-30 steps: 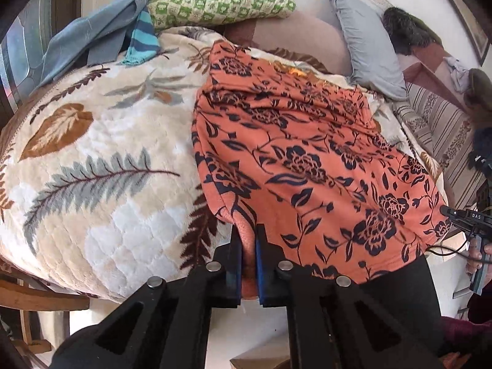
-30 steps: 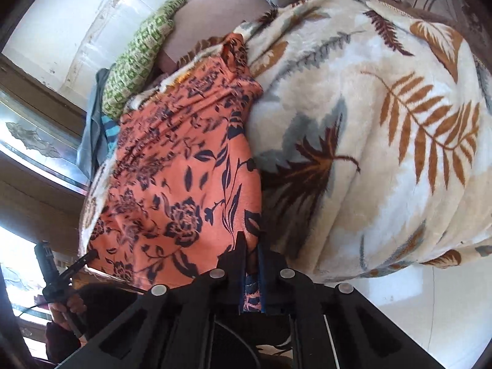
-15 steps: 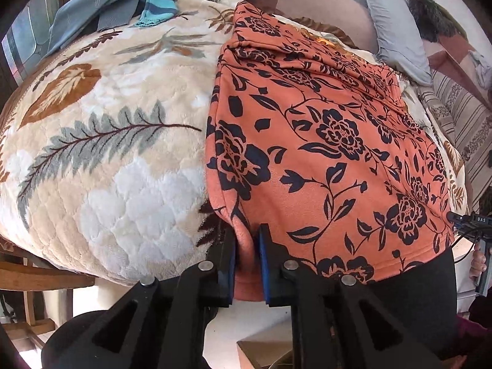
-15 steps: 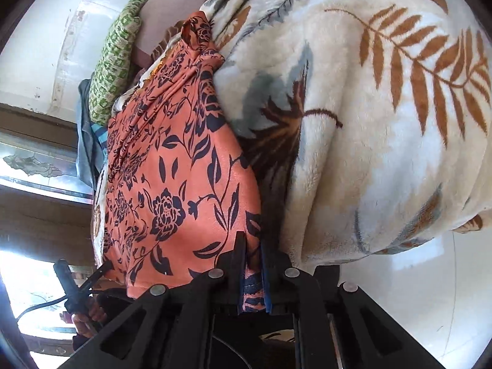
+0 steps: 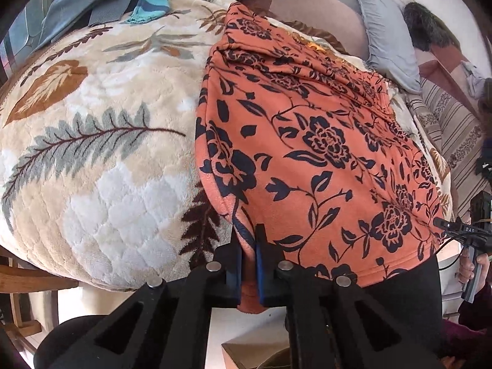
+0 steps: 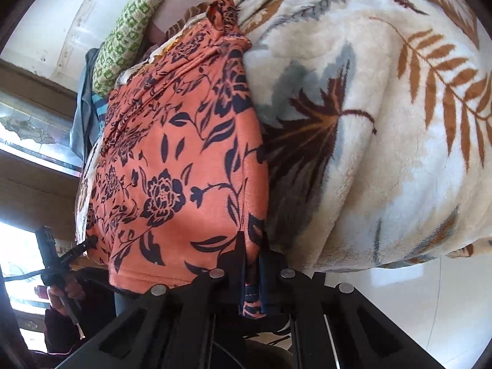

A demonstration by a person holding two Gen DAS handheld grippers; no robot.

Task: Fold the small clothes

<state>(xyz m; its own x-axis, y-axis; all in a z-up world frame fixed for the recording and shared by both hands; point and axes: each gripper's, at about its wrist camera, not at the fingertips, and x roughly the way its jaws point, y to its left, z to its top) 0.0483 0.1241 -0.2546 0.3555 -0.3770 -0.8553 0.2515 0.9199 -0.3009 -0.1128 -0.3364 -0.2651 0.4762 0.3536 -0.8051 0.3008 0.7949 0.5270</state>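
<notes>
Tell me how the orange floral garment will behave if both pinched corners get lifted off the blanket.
The orange floral garment already lies rumpled at its far end, so it would probably sag between the left hand-held gripper and right hand-held gripper. Its fleecy surface may drag on the plush blanket rather than slide.

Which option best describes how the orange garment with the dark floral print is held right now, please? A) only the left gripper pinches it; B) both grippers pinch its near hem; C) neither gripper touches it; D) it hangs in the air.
B: the left gripper and right gripper each clamp the near hem of the orange floral garment, which lies on the leaf-patterned blanket.
</notes>
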